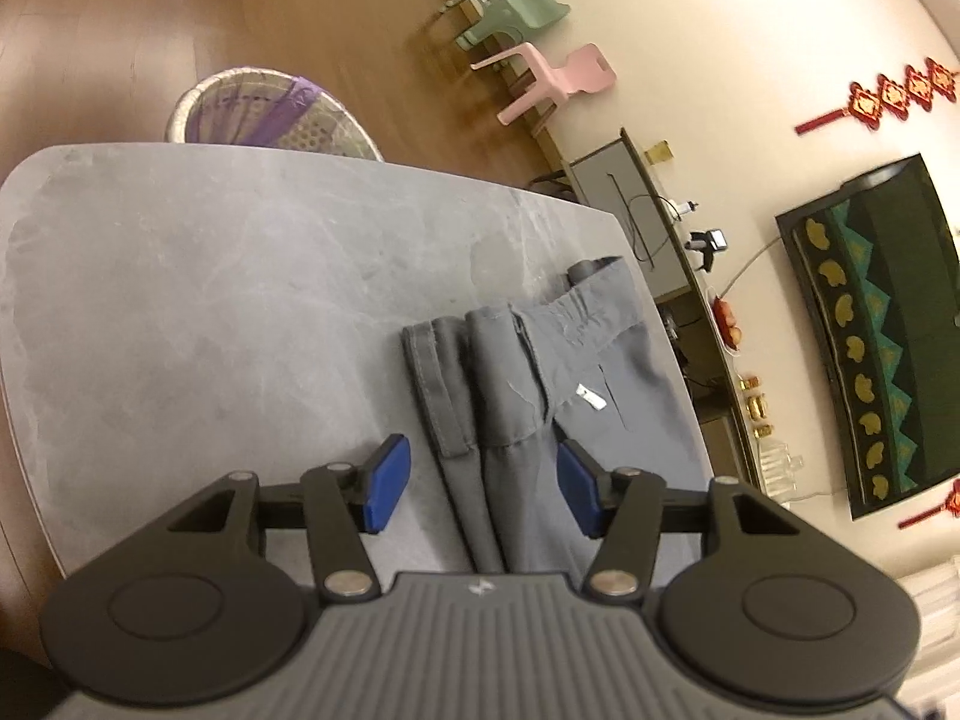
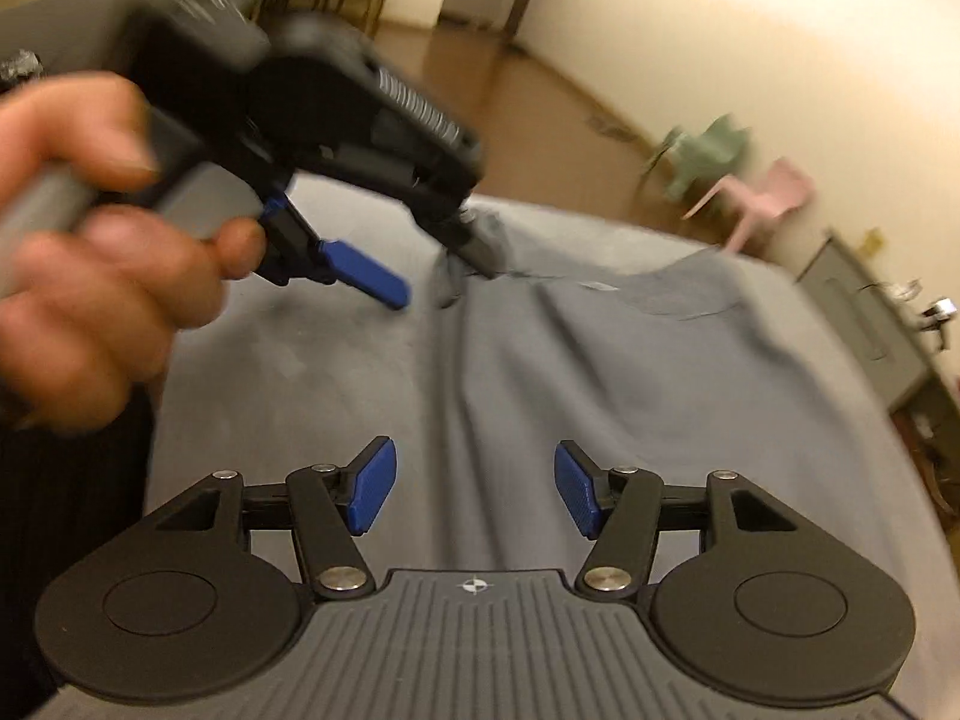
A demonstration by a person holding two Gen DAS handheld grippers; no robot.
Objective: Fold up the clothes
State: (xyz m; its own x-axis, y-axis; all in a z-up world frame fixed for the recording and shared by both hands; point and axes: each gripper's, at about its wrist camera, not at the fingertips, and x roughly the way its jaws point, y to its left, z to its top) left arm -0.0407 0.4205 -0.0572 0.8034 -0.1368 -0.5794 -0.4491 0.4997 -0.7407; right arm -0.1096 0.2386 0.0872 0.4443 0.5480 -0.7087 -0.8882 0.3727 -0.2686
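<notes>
A green chair (image 1: 510, 15) and pink chair (image 1: 555, 78) stood by the wall; a woven basket (image 1: 270, 114) sat beyond the grey table (image 1: 210, 300).

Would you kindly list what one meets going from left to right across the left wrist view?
Basket → grey table → grey trousers → pink chair → television.

trousers (image 1: 528, 372) on table (image 1: 210, 300), basket (image 1: 270, 114) behind

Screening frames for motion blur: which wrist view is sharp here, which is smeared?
Left wrist view: sharp; seams on the grey trousers and table veining read clearly, though fisheye bends the table edge. Right wrist view: smeared throughout; the left gripper and holding hand blur most, the right gripper stays crisp.
</notes>
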